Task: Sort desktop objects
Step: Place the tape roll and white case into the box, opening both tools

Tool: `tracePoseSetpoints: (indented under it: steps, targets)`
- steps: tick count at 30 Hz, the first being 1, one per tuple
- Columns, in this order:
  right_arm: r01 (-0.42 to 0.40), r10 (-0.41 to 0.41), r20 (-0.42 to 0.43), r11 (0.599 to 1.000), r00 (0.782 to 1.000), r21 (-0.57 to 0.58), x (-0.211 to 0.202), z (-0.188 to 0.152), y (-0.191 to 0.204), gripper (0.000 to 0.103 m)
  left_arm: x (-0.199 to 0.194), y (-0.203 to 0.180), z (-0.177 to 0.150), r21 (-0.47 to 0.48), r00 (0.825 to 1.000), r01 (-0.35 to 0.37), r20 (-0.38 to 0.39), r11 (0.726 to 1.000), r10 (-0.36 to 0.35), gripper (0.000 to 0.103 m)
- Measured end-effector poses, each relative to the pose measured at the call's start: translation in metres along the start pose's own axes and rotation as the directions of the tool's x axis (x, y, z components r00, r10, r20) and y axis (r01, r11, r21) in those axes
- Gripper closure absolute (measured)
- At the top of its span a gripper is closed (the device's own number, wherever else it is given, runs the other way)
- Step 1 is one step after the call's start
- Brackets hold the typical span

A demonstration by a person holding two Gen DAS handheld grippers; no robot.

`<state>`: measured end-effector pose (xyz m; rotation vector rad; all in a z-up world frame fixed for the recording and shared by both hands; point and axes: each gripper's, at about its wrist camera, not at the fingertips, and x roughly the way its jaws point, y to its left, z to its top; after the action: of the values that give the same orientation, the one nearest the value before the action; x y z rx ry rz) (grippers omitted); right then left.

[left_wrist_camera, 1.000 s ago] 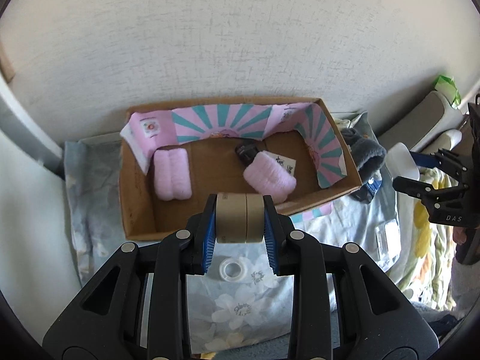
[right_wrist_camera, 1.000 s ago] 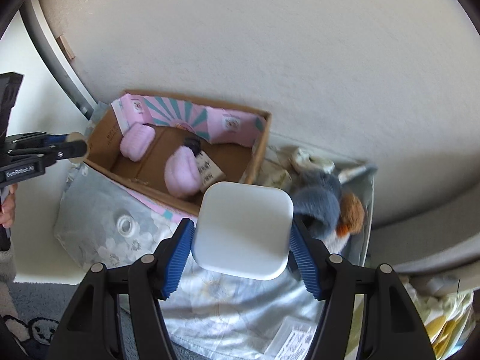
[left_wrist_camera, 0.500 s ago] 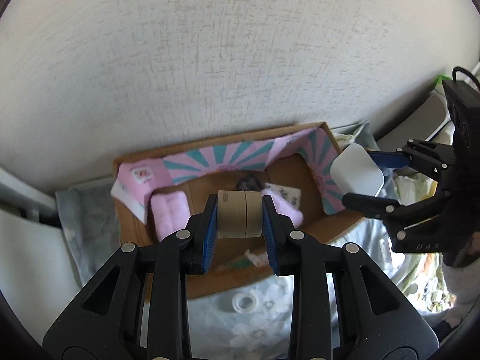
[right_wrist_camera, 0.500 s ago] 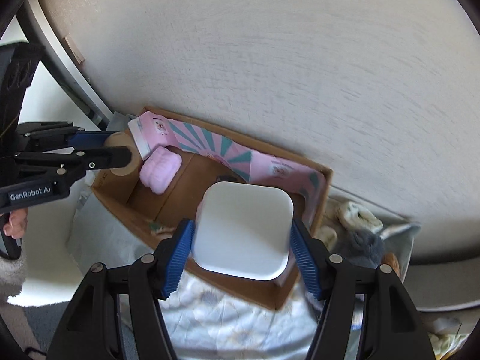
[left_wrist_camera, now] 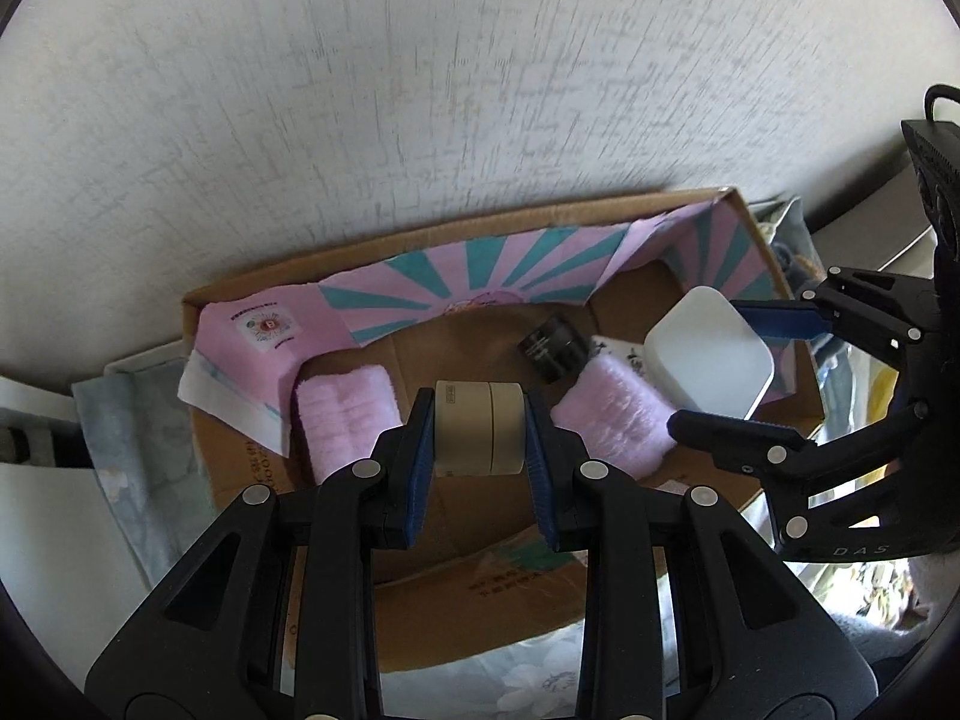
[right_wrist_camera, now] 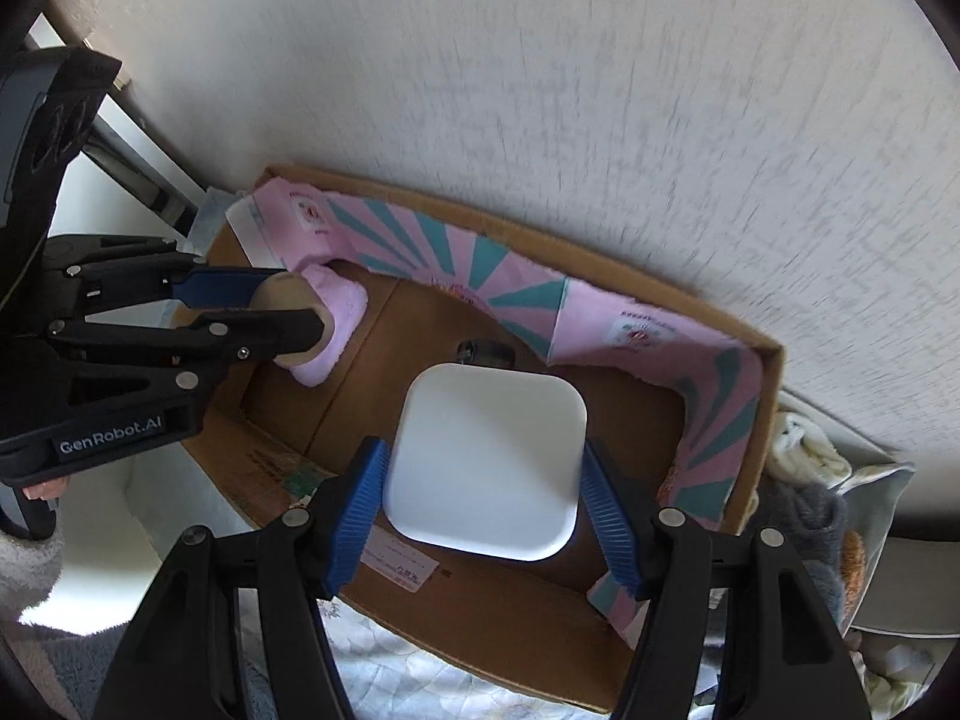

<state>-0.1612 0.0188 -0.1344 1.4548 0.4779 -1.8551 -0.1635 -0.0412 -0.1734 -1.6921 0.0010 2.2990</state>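
Left hand-held gripper [left_wrist_camera: 478, 433] clamped on tan tape rolls [left_wrist_camera: 478, 435] above cardboard box [left_wrist_camera: 516, 591]. Right hand-held gripper [right_wrist_camera: 485, 480] clamped on white square container [right_wrist_camera: 489, 457] over the box's right end.

Two fluffy rolls [left_wrist_camera: 345, 414] and a jar [left_wrist_camera: 552, 347] in the cardboard box [left_wrist_camera: 480, 588] against the wall [left_wrist_camera: 420, 90].

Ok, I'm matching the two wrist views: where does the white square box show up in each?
Left wrist: the white box sits at right, held in the right tool over the carton's right end.
Right wrist: white box at centre, between the blue pads.
Shared landmark: the pink-and-teal paper lining the carton.
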Motion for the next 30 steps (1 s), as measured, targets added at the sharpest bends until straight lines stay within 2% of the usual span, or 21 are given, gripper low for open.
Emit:
tracePoseSetpoints:
  steps: [8,11,12,13,14,15,16,17,21,30]
  targets:
    - [-0.008,0.008,-0.022,1.0,1.0,0.005,0.005,0.001,-0.003,0.042,0.001,-0.009,-0.005,0.049,1.0,-0.027,0.005,0.998,0.027,0.078]
    - [0.004,-0.004,-0.011,1.0,1.0,0.008,0.006,0.002,-0.003,0.041,0.001,-0.01,-0.006,0.046,1.0,-0.029,-0.002,0.999,0.029,0.074]
    - [0.004,-0.004,-0.018,1.0,1.0,0.017,0.006,0.002,-0.006,0.035,0.002,-0.011,-0.006,0.039,0.998,-0.053,-0.018,0.998,0.053,0.067]
    - [0.009,-0.008,-0.03,1.0,1.0,0.028,0.008,0.002,-0.007,0.018,0.004,-0.011,-0.006,0.039,0.997,-0.074,-0.028,0.996,0.075,0.058]
    - [0.016,-0.014,-0.035,0.999,0.999,0.037,0.009,0.002,-0.009,0.011,0.004,-0.01,-0.008,0.044,0.995,-0.096,-0.031,0.994,0.098,0.026]
    - [0.023,-0.022,-0.018,0.999,1.0,0.041,0.008,0.001,-0.01,0.005,0.003,-0.01,-0.009,0.047,0.992,-0.122,-0.021,0.991,0.123,0.005]
    - [0.03,-0.03,0.0,0.999,1.0,0.038,0.006,-0.001,-0.01,0.0,0.001,-0.008,-0.011,0.046,0.986,-0.164,0.001,0.985,0.164,0.0]
    - [0.043,-0.044,0.02,0.999,0.999,0.034,0.002,-0.003,-0.01,0.001,-0.002,-0.006,-0.013,0.04,0.986,-0.167,0.011,0.985,0.167,0.0]
    - [0.047,-0.049,0.045,0.998,0.998,0.036,-0.007,-0.007,-0.012,0.0,-0.015,0.002,-0.018,-0.018,0.994,-0.108,0.016,0.994,0.108,0.0]
    - [0.07,-0.069,0.13,0.998,0.989,0.0,-0.034,-0.017,-0.007,0.0,-0.044,-0.01,-0.036,-0.029,0.985,-0.15,0.077,0.988,0.152,0.0]
